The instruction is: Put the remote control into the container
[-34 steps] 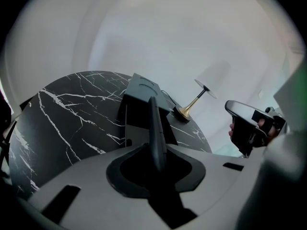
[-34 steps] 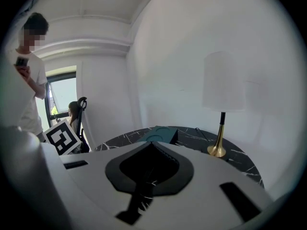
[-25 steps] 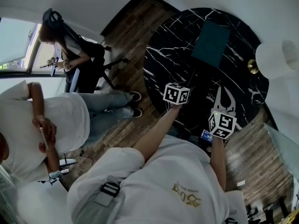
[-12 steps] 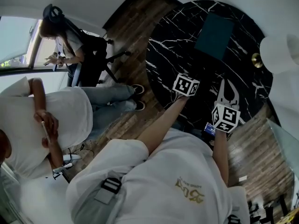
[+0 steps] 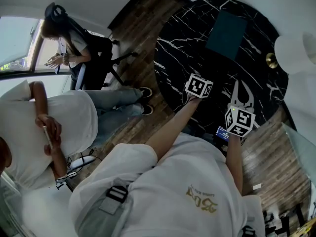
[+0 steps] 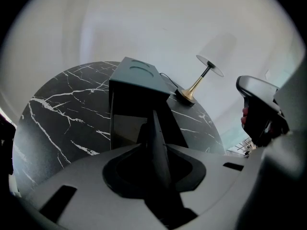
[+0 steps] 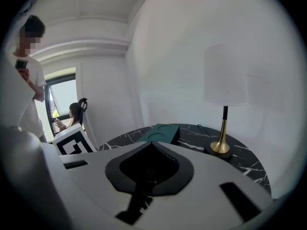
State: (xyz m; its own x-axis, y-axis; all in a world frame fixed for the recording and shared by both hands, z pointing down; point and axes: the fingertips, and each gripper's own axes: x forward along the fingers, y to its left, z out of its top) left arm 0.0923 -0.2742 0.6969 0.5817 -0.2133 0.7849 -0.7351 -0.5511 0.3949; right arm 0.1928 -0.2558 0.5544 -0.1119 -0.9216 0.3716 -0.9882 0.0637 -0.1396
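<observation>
The container [image 5: 227,27] is a dark teal box lying far back on the round black marble table [image 5: 173,58]. In the left gripper view the container [image 6: 136,83] stands straight ahead, its open side towards me. My left gripper [image 6: 156,123] is shut on the remote control [image 6: 160,157], a thin dark slab seen edge-on that points at the box. In the head view the left gripper [image 5: 199,87] shows mostly as its marker cube, short of the container. My right gripper [image 5: 241,88] hovers to its right, white jaws together and holding nothing; its own view shows the right gripper [image 7: 152,146] aimed past the container [image 7: 160,132].
A lamp with a gold base [image 5: 270,59] and white shade [image 5: 296,53] stands at the table's right, near a white wall; the lamp base [image 7: 220,147] shows right of the container. A person in white [image 5: 49,127] stands at left and another [image 5: 69,53] sits in a chair on the wooden floor.
The head view has shifted slightly, so the table sits higher in it. The left gripper has rolled a little while still holding the remote. The right gripper keeps its place.
</observation>
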